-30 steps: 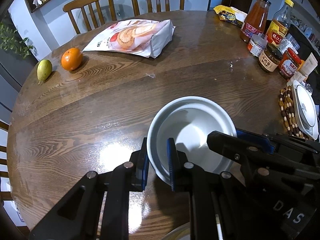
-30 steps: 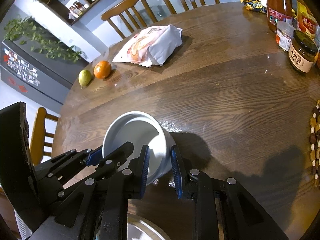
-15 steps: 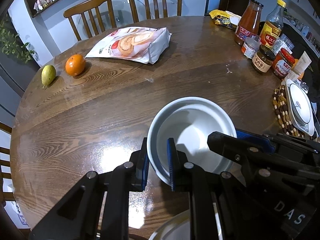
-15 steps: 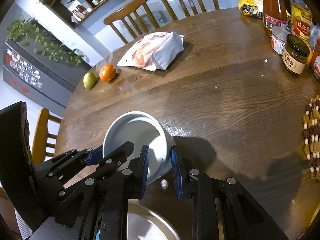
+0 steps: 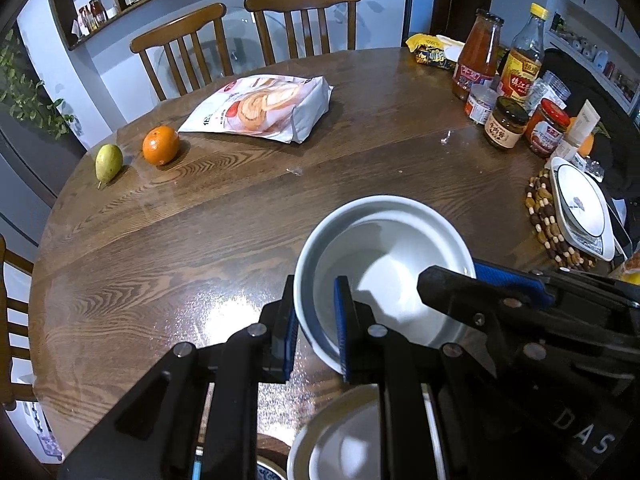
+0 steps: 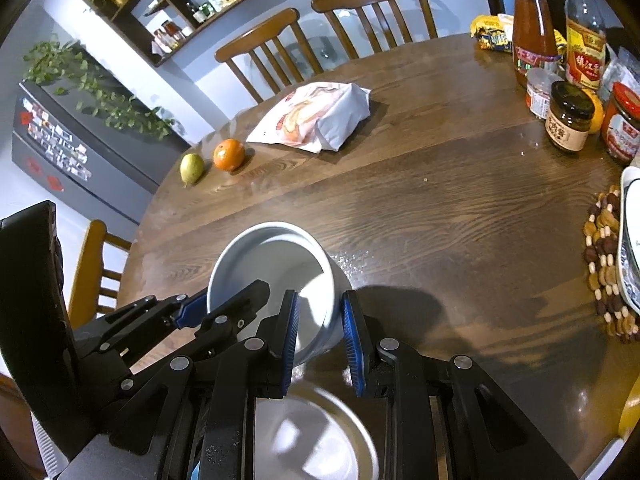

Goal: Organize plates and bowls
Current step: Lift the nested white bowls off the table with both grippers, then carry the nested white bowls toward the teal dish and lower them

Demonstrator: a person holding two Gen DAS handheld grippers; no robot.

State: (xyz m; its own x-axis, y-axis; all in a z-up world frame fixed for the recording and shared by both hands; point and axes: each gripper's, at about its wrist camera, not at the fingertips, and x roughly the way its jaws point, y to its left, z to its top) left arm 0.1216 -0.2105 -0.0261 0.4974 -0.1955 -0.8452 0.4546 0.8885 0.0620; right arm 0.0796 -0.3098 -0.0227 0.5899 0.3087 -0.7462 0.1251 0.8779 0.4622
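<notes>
A deep white bowl (image 5: 384, 256) hangs tilted above the round wooden table (image 5: 200, 240), held from two sides. My left gripper (image 5: 316, 320) is shut on the bowl's near-left rim, one pad outside, one inside. My right gripper (image 6: 320, 332) is shut on the opposite wall of the same bowl (image 6: 272, 264). Each gripper shows in the other's view: the right gripper (image 5: 480, 284) and the left gripper (image 6: 224, 304). A second white bowl (image 5: 340, 440) lies below, also blurred in the right wrist view (image 6: 316, 432). A white plate (image 5: 580, 208) rests on a beaded trivet (image 5: 544, 216) at the right edge.
A snack bag (image 5: 260, 108), an orange (image 5: 160, 146) and a pear (image 5: 108, 162) lie on the far left of the table. Sauce bottles and jars (image 5: 504, 120) crowd the far right. Two wooden chairs (image 5: 304, 20) stand behind the table.
Both grippers have risen together with the white bowl still clamped between them. The table has dropped away, and the second bowl has come into view beneath the grippers.
</notes>
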